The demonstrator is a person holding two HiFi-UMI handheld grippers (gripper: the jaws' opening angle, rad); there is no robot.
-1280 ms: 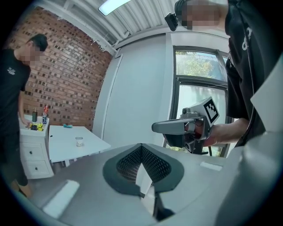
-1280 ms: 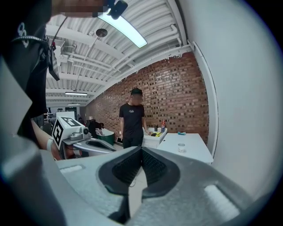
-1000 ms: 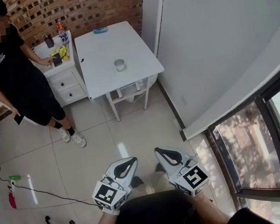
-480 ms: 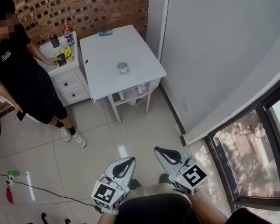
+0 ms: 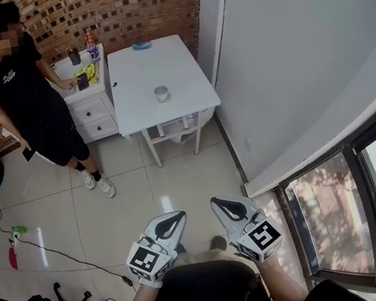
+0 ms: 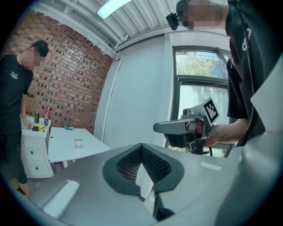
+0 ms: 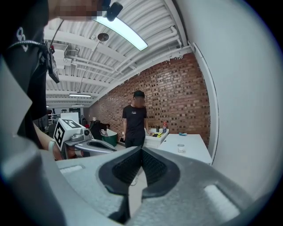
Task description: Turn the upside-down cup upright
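Cup (image 5: 161,93): small, pale, round, far off on the smooth white table (image 5: 172,56), too tiny to tell which end's up | left gripper (image 5: 174,219): ribbed dark pads (image 6: 130,161) pressed together, nothing between | right gripper (image 5: 220,206): tips meeting too, empty, well apart from the table

Cup (image 5: 161,93) on white table (image 5: 131,77)

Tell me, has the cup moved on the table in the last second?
No. The cup sits at the same spot on the table, right of its middle; only the view shifted.
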